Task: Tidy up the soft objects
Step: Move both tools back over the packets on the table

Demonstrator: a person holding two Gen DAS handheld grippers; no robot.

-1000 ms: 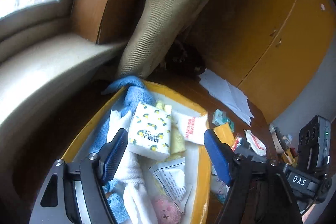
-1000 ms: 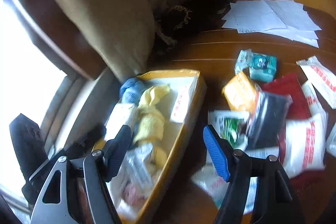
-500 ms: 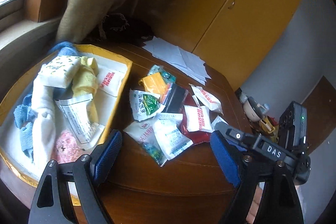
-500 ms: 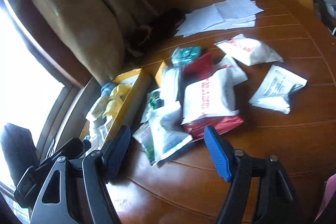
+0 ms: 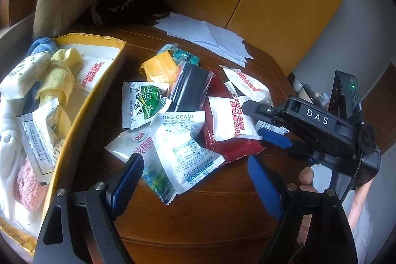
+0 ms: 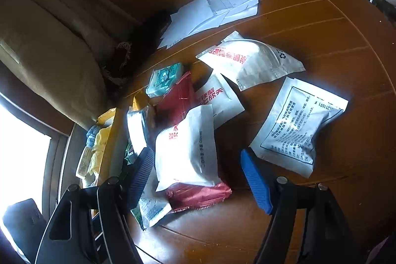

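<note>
— Left wrist view: where's the pile of packets (image 5: 188, 113)?
— Ahead of the left gripper (image 5: 195, 180), whose jaws are spread, nothing between them. The right gripper (image 6: 198, 175) is spread too, over a white packet (image 6: 185, 152) in the pile.
— Room?
— Bare table (image 5: 210, 222) on the pile's near side.
— Containers?
— A yellow box (image 5: 81, 115) left of the pile holds cloths (image 5: 59, 71) and packets.

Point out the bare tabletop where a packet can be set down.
Bare wood lies in front of the DESICCANT packet, toward the left gripper, and beyond the lone white sachet toward the table's far edge. Crowded: the packet heap around the red pouch and the full yellow box.
</note>
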